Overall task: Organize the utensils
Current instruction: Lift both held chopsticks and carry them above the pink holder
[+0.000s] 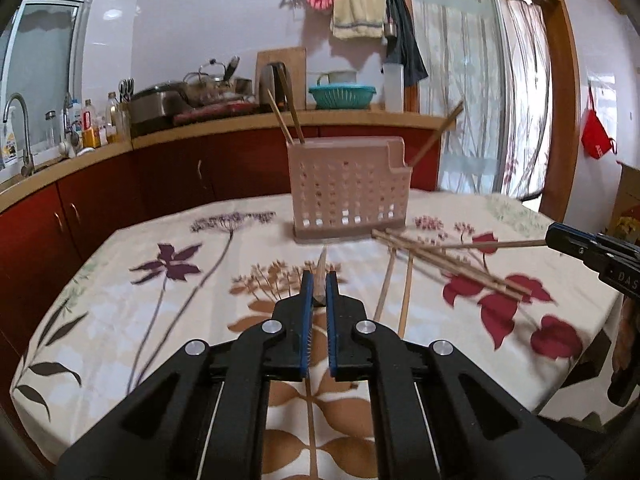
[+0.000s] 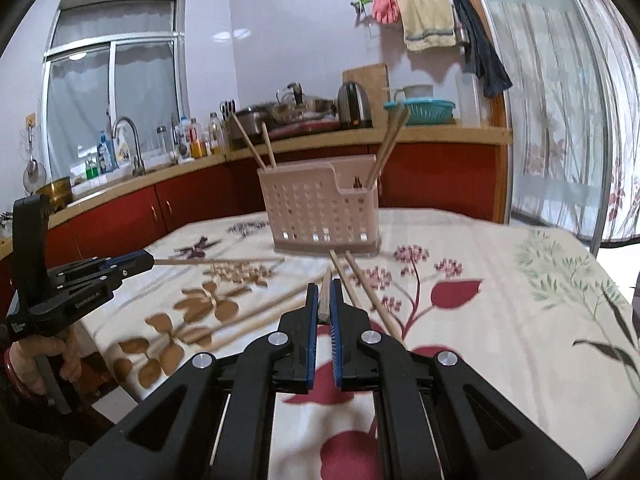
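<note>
Left wrist view shows the left gripper (image 1: pixel 319 280) clenched on one chopstick (image 1: pixel 321 270) that points ahead toward the pink utensil holder (image 1: pixel 349 190) on the floral tablecloth (image 1: pixel 160 312); loose chopsticks (image 1: pixel 448 264) lie ahead to its right; right wrist view shows the right gripper (image 2: pixel 324 294) likewise clamped on another chopstick (image 2: pixel 325 300), with the holder straight ahead holding several upright sticks (image 2: pixel 266 148).

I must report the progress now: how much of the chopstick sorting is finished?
Done: some chopsticks already stand in the pink holder. In hand: the left gripper and the right gripper each clamp one chopstick. Left: several loose chopsticks lie on the tablecloth.
</note>
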Available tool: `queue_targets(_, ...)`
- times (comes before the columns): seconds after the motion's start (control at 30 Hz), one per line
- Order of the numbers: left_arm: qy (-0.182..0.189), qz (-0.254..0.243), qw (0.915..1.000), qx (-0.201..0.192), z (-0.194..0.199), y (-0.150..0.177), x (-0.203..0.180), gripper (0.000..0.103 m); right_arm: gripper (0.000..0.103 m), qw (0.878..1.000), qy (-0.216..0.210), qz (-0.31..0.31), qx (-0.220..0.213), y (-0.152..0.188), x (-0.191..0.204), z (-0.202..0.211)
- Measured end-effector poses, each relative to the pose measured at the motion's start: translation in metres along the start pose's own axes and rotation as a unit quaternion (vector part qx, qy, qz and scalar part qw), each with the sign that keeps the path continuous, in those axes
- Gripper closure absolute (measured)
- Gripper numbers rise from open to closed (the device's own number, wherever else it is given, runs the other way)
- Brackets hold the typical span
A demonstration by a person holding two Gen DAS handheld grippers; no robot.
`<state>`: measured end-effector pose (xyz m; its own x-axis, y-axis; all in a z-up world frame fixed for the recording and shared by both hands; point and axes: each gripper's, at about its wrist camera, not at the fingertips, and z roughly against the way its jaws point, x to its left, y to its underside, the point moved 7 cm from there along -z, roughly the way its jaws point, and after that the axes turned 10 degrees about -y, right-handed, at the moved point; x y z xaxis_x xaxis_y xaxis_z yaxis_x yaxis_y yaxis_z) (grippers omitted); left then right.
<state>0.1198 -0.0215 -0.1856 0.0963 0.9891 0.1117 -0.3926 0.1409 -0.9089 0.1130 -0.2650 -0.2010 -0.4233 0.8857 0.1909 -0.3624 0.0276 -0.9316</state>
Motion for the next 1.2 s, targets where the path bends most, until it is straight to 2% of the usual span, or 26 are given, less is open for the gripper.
queue_targets(0.33, 0.000, 0.035, 0.9987, -0.037, 0.026, -0.045, 0.023, 0.096, 0.096, 0.999, -0.005, 0.024, -0.043, -0.050, 0.015, 0.015)
queue_targets(0.47, 0.006, 0.043, 0.9983, -0.040, 0.028, -0.059, 0.030, 0.096, 0.096, 0.999, -0.008, 0.026, -0.043, -0.064, 0.016, 0.011)
queue_targets(1.2, 0.027, 0.056, 0.9974, -0.037, -0.018, -0.106, 0.042, 0.096, 0.096, 0.998, -0.022, 0.042, -0.044, -0.116, 0.010, -0.047)
